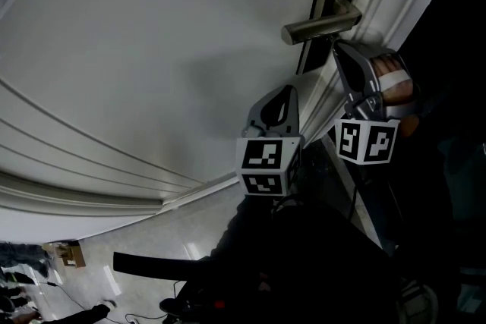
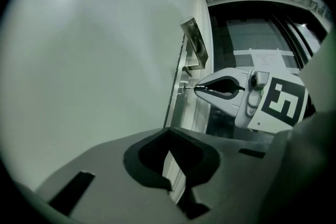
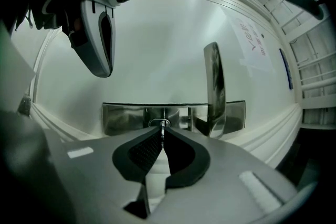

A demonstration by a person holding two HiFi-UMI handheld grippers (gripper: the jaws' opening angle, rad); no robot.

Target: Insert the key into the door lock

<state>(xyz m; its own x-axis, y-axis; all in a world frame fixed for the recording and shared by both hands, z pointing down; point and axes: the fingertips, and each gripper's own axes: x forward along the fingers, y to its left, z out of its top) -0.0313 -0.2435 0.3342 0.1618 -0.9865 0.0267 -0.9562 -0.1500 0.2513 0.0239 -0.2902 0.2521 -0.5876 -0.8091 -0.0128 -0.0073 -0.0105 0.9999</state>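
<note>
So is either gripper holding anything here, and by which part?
The right gripper pinches the key by its head between its jaws, blade tip at the lock. The left gripper holds nothing.

Slim silver key (image 3: 163,134) stands edge-on, tip meeting the round keyhole (image 3: 160,124) in the steel lock plate (image 3: 123,117), seven o'clock from the lever handle (image 3: 214,86).

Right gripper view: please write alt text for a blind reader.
The right gripper holds a key in its shut jaws, tip at the lock cylinder of a metal plate on a white door. The door handle is to its right, the left gripper upper left.
</note>
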